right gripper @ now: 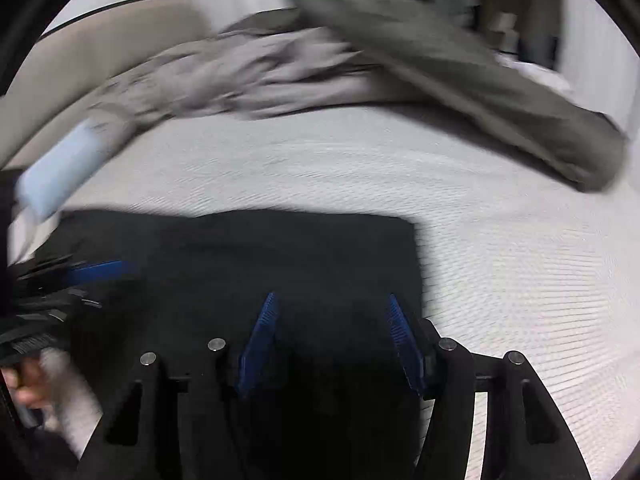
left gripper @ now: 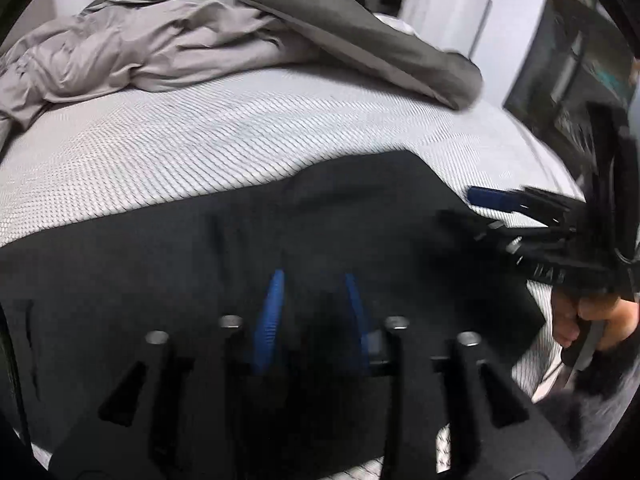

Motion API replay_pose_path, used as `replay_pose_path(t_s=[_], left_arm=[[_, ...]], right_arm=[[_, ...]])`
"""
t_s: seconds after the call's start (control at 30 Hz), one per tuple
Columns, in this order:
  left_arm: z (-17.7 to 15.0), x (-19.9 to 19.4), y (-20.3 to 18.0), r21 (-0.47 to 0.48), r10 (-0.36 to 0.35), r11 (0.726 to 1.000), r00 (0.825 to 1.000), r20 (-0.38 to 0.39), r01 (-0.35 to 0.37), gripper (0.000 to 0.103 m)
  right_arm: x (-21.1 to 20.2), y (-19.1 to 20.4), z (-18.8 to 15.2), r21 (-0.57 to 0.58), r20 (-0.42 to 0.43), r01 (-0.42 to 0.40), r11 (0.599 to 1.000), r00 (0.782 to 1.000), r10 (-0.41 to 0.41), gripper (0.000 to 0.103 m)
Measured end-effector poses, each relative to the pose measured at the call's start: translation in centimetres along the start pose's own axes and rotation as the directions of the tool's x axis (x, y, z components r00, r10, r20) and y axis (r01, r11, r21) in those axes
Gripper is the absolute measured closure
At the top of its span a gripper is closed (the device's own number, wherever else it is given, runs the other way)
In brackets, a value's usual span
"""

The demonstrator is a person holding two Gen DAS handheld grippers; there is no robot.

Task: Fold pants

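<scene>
Left wrist view: black pants [left gripper: 240, 248] are seen spread flat on a white textured mattress [left gripper: 160, 140], with the left gripper [left gripper: 314, 276] parted above the fabric, nothing clasped. Right wrist view: the right gripper [right gripper: 332, 300] is shown spread wide over the pants, empty, beside rumpled grey bedding [right gripper: 248, 76].

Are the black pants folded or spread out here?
Folded, at least partly: the pants form a compact block with straight edges and a square corner on the bed. Number of folds: cannot tell.
</scene>
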State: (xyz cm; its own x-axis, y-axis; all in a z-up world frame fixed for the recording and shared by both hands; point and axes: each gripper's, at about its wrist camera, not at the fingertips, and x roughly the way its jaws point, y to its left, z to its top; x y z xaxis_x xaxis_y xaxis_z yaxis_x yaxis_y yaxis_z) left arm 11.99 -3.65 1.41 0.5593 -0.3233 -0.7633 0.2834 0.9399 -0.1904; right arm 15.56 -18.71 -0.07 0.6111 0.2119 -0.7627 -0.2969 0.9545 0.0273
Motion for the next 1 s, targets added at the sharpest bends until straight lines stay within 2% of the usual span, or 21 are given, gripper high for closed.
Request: replay_pose_path(t_s=[0.03,0.07,0.1,0.13,0.2,0.23,0.27,0.3,0.33,0.4,0.47,0.5,0.6,0.63,0.67,0.73,0.87,0.9,0.93,0.97,1.0], left_arm=[[-0.5,0.7,-0.6,0.016,0.014,1.000,0.999,-0.035,-0.013,0.061],[-1.1,1.3,-0.9,0.029,0.023,0.999,0.998,-0.052,-0.022,0.060],[-1.6,1.6,-1.0,0.048,0.029,0.998,0.998,-0.052,-0.027,0.059],[-1.9,1.6,-0.9,0.057,0.030,0.998,0.998,-0.053,-0.027,0.059],[-2.5,1.0,-0.4,0.060,0.010,0.998,0.998,-0.066,-0.006,0.059],[-2.9,0.4,0.0,0.064,0.035,0.998,0.997,-0.072,-0.030,0.058],[-3.5,0.1,0.4,0.066,0.060,0.996,0.995,-0.077,-0.055,0.051],[-3.9,-0.2,0.9,0.058,0.070,0.996,0.994,-0.082,-0.066,0.045],[-4.4,-0.5,1.5,0.032,0.057,0.998,0.994,-0.090,-0.054,0.045],[-4.9,-1.4,2.7,-0.037,0.007,0.999,0.997,-0.075,-0.010,0.045],[-4.8,-2.3,3.5,-0.083,0.000,0.997,0.999,-0.048,-0.004,0.045],[-4.8,-2.8,4.1,-0.101,0.011,0.995,0.999,-0.031,-0.014,0.045],[-4.4,-4.3,6.7,-0.202,0.046,0.979,0.999,0.028,-0.039,0.045],[-4.4,-4.5,7.3,-0.228,0.049,0.973,0.998,0.040,-0.038,0.045],[-4.5,-5.1,8.4,-0.272,0.057,0.961,0.997,0.058,-0.039,0.045],[-4.6,-6.2,10.3,-0.337,0.085,0.940,0.993,0.087,-0.050,0.045],[-6.1,-8.7,14.6,-0.446,0.173,0.888,0.979,0.103,-0.110,0.045],[-6.6,-9.2,15.7,-0.479,0.212,0.866,0.973,0.092,-0.143,0.045],[-7.4,-9.9,17.0,-0.529,0.253,0.831,0.964,0.079,-0.174,0.045],[-8.2,-10.8,18.7,-0.568,0.267,0.804,0.960,0.078,-0.177,0.045],[-8.9,-11.3,19.7,-0.599,0.281,0.780,0.957,0.076,-0.182,0.045]], right_arm=[[0.7,1.3,-0.8,-0.016,-0.037,-0.045,0.999,0.998,0.044,0.044],[0.9,2.1,-2.2,-0.037,-0.069,-0.056,0.998,0.996,0.053,0.044],[1.8,2.6,-3.2,-0.080,-0.111,-0.039,0.996,0.993,0.030,0.044],[2.7,3.0,-4.4,-0.152,-0.144,0.024,0.988,0.988,-0.046,0.044],[2.0,2.1,-5.9,-0.189,-0.117,0.073,0.979,0.988,-0.096,0.043],[1.3,0.8,-6.3,-0.174,-0.115,0.086,0.981,0.988,-0.107,0.043],[0.3,-1.2,-6.7,-0.144,-0.108,0.122,0.982,0.985,-0.138,0.042],[-0.5,-2.7,-7.1,-0.113,-0.102,0.132,0.985,0.984,-0.143,0.040],[-1.2,-4.5,-7.6,-0.063,-0.105,0.128,0.990,0.985,-0.134,0.035],[-2.5,-8.6,-8.2,0.095,-0.087,0.009,0.995,0.996,0.000,0.035],[-3.1,-11.6,-9.0,0.266,-0.058,-0.117,0.957,0.989,0.137,0.036],[-2.9,-12.7,-9.5,0.325,-0.031,-0.191,0.926,0.977,0.212,0.037],[-1.3,-14.0,-9.7,0.441,0.018,-0.352,0.825,0.923,0.384,0.053],[-0.3,-14.1,-9.8,0.488,0.038,-0.410,0.770,0.892,0.450,0.064],[0.3,-13.5,-9.7,0.500,0.037,-0.417,0.759,0.886,0.463,0.082],[0.7,-12.4,-8.5,0.451,0.009,-0.366,0.814,0.914,0.406,0.092],[-1.9,-12.4,-4.4,0.362,0.065,-0.345,0.866,0.936,0.346,0.093],[-1.3,-12.1,-3.9,0.344,0.038,-0.292,0.892,0.954,0.298,0.089],[-0.9,-11.9,-4.0,0.331,-0.007,-0.211,0.920,0.974,0.227,0.075],[0.2,-12.0,-4.6,0.333,-0.067,-0.151,0.931,0.981,0.183,0.061],[1.6,-12.2,-5.4,0.342,-0.129,-0.116,0.933,0.977,0.169,0.061]])
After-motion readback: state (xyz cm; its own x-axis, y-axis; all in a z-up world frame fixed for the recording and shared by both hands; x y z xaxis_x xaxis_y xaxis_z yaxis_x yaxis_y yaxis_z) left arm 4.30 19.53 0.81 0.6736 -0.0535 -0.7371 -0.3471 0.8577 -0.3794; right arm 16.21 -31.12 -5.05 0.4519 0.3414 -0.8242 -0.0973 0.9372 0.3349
